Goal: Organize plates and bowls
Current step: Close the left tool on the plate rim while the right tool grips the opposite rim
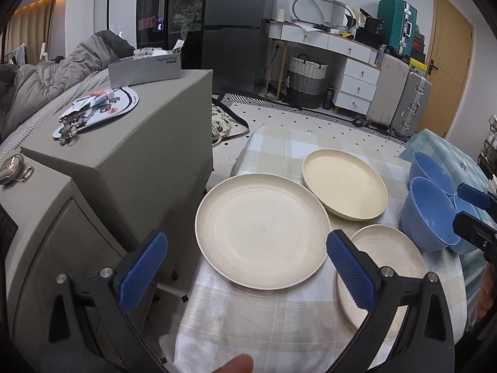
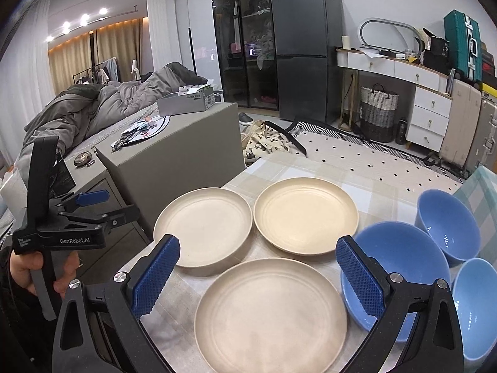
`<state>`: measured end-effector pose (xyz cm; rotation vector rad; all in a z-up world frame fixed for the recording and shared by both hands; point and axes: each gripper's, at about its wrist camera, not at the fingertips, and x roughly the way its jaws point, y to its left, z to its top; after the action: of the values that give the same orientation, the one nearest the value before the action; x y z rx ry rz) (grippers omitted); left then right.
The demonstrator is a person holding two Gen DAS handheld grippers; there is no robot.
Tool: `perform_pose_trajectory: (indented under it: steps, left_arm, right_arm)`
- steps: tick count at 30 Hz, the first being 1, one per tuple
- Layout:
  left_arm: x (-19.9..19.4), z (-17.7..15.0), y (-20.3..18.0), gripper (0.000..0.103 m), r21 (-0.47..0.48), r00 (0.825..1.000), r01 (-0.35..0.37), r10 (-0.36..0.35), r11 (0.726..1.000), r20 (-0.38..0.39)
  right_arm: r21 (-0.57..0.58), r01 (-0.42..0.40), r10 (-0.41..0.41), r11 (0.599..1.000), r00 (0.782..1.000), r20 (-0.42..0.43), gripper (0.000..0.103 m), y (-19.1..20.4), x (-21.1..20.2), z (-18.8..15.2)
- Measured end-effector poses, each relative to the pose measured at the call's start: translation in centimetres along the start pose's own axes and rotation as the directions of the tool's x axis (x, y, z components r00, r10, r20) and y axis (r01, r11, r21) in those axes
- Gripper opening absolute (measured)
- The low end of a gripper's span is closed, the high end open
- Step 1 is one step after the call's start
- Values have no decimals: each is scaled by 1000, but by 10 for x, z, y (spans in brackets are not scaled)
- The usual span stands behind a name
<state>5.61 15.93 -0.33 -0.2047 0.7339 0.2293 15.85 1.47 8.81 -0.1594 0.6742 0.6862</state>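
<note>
Three cream plates and three blue bowls are sitting on the checked tabletop [image 2: 366, 195], none stacked and every one lying empty. The right tongs [image 2: 257, 276] are hovering wide open with nothing between their blue pads, and the nearest plate [image 2: 270, 314] is lying directly below and between them. The left plate [image 2: 202, 230] is resting just beyond their left finger, and the far plate [image 2: 306, 217] is sitting ahead of them, close beside the other two. The nearest bowl [image 2: 400, 258] is showing partly behind their right finger, with the far bowl [image 2: 447, 223] and the right-edge bowl [image 2: 475, 304] lying further right. The left tongs [image 1: 248, 275] are also gaping wide and gripping nothing, hanging above the tabletop's left edge, with the left plate [image 1: 262, 230] lying just ahead between their fingers.
</note>
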Motion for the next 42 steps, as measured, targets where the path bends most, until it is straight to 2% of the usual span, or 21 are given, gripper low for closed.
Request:
perform_pose_trajectory:
  steps: [3, 9, 15, 18, 21, 25, 32, 37, 42]
  left_arm:
    - [10, 3, 7, 103, -1, 1000, 10, -10, 1000, -27]
    - [29, 9, 15, 103, 37, 998, -31, 33, 999, -51]
    - [46, 19, 23, 99, 33, 996, 13, -10, 999, -84]
    - [55, 21, 25, 99, 49, 995, 2, 3, 999, -101]
    - [63, 18, 28, 99, 50, 993, 2, 5, 999, -120]
    - [75, 17, 34, 99, 48, 990, -17, 23, 999, -140]
    - [97, 16, 51, 99, 0, 982, -6, 6, 1000, -190]
    - [108, 16, 59, 99, -27, 977, 2, -8, 1000, -212]
    - [115, 12, 57, 99, -7, 974, 3, -5, 1000, -226]
  right_arm:
    - [-4, -7, 7, 1000, 1000, -13, 103, 6, 15, 8]
    - [-9, -8, 8, 1000, 999, -45, 103, 16, 46, 19]
    - [13, -22, 23, 1000, 996, -85, 99, 16, 68, 18]
    - [27, -27, 30, 999, 993, -112, 99, 15, 83, 17]
    - [28, -22, 25, 999, 991, -133, 94, 16, 99, 17]
    - [41, -27, 33, 999, 986, -163, 92, 17, 119, 16]
    - [59, -48, 60, 997, 975, -213, 87, 21, 147, 9]
    - [70, -66, 82, 995, 963, -256, 76, 23, 168, 4]
    - [92, -75, 98, 993, 953, -287, 73, 26, 183, -2]
